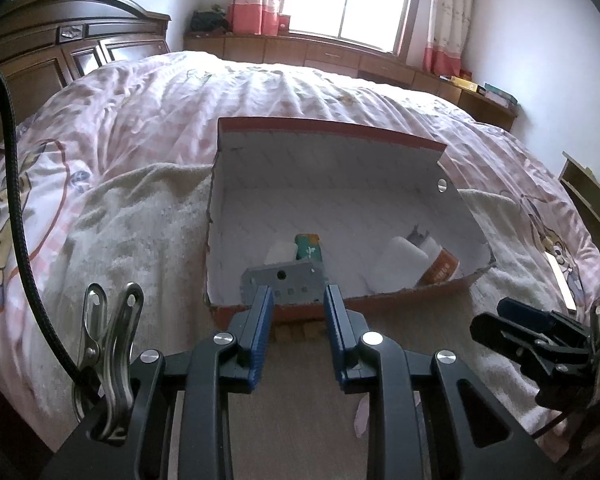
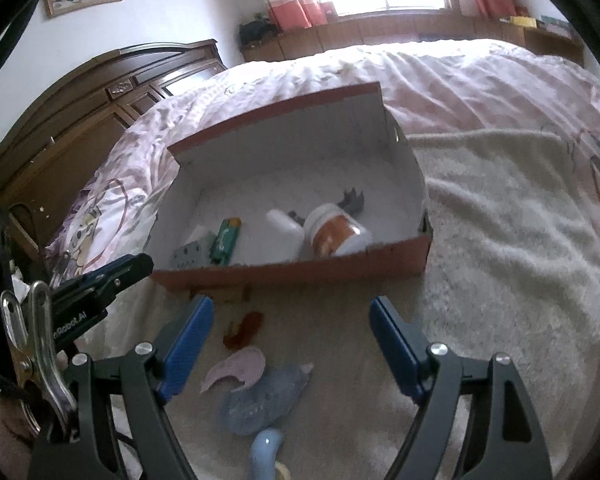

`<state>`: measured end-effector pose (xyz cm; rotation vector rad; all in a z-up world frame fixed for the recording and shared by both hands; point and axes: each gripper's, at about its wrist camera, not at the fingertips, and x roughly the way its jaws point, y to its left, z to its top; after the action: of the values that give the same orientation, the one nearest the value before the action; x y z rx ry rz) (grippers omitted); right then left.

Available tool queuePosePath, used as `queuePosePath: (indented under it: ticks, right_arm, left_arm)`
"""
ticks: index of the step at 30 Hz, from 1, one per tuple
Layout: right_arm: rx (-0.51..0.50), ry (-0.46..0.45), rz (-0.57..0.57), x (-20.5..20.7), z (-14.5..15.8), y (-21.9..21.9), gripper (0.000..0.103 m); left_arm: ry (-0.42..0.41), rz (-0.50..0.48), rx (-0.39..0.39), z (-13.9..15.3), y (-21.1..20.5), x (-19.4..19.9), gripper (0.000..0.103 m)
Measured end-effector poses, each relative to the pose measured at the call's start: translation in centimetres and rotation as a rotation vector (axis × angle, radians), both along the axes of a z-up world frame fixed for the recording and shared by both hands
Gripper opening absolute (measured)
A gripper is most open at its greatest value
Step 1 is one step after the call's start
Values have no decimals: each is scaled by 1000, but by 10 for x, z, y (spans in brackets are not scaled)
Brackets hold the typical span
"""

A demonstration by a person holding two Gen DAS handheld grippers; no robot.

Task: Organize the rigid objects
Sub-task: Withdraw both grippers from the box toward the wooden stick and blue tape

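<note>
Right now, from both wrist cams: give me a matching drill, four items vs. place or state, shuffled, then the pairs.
Items:
1. grey plate
2. green box
3. orange-label bottle
4. right tongs

Place or state:
A. open, empty, short of the box
B. lying at the box's right end
C. leaning in the box's near left corner
D. flat on the box floor, right of the plate

Pairs: 1-C, 2-D, 3-B, 4-A

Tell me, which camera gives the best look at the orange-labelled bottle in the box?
The right wrist view: the orange-labelled bottle lies on its side, seen nearly whole over the cardboard box wall. In the left wrist view, only part of it shows, half hidden behind a white bottle.
</note>
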<state>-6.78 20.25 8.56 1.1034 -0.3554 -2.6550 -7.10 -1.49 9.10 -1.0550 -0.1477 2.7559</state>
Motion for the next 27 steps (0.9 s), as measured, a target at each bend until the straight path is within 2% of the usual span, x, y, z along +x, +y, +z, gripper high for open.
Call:
queuePosePath:
  ticks: [27]
  right_arm:
    - [-5,-88,-35,22,-36,13,84]
  left_arm:
    - [-41,-12,-8,-18,6,24,27]
